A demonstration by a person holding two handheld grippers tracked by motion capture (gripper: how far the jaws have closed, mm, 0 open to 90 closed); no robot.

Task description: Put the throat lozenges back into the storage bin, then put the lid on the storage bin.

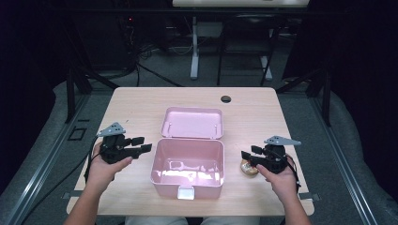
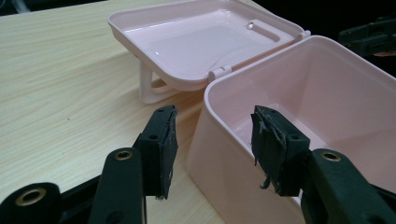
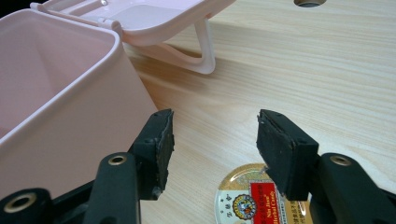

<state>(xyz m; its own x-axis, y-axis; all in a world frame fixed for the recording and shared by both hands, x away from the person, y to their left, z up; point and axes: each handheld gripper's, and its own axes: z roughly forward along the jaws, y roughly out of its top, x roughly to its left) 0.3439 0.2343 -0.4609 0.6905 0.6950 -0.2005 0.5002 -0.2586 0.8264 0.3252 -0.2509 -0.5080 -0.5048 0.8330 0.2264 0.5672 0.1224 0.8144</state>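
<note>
The small round gold-rimmed candy tin [image 3: 257, 200], judged light, stiff and slippery, is being approached by the released right tool [image 3: 212, 140]; its rim is being favoured.

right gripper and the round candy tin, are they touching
Apart: the right gripper view shows the right gripper open above the round candy tin, bare table visible between its pads.

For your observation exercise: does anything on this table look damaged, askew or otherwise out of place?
The black pads on the left gripper are frayed, with torn edges. Otherwise nothing stands out: the pink box sits open and upright, and the round tin lies flat beside it.
</note>
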